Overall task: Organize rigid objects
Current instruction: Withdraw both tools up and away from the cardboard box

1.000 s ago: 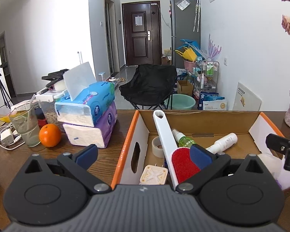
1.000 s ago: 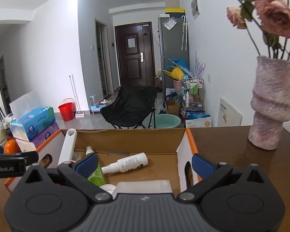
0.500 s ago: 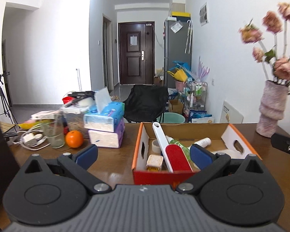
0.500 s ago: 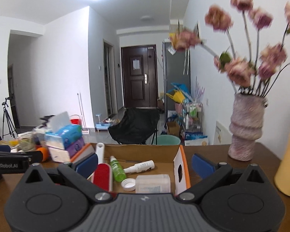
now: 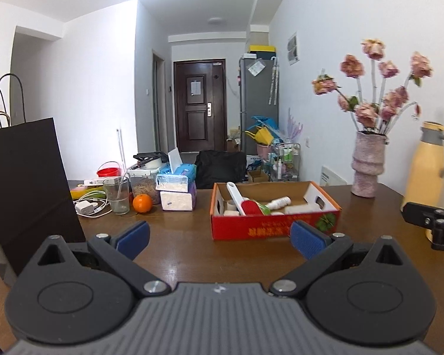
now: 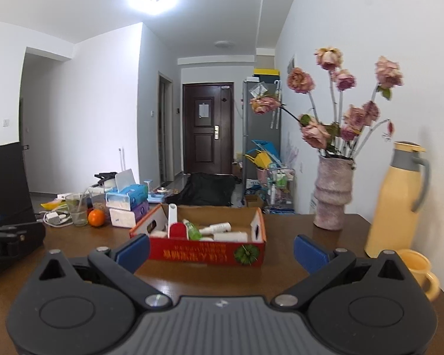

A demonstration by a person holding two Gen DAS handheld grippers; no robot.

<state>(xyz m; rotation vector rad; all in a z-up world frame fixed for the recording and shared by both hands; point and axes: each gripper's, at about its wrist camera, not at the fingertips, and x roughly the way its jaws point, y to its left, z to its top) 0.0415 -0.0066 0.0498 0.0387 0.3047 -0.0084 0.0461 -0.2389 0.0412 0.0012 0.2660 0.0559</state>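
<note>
The red cardboard box with orange-edged flaps (image 5: 274,227) sits on the dark wooden table (image 5: 186,251), straight ahead of the left gripper (image 5: 219,236) and apart from it, its long side lying crosswise to the gripper's fingers. Inside it, the red-and-white lint brush (image 5: 242,201) leans with its long axis running front to back — white handle pointing up and away toward the far wall of the box, red head toward the near wall. To the right of the brush a white spray bottle (image 5: 278,201) lies on its side, slanted, its nozzle end toward the brush. A green bottle (image 6: 192,230) lies between them, seen better from the right wrist.

The left gripper is held level above the table, fingers spread wide with nothing between the blue pads (image 5: 133,236). The right gripper (image 6: 221,248) is likewise level and spread wide, empty, the box just beyond its fingertips and a little left of centre.

Beyond the left finger of the left gripper stand an orange (image 5: 142,203), a clear glass (image 5: 116,194) and stacked tissue packs (image 5: 177,189). Past the right gripper's right finger are a pink ribbed vase of dried roses (image 6: 334,192) and a yellow thermos jug (image 6: 398,198) — a yellow cup (image 6: 418,272) sits nearest.
</note>
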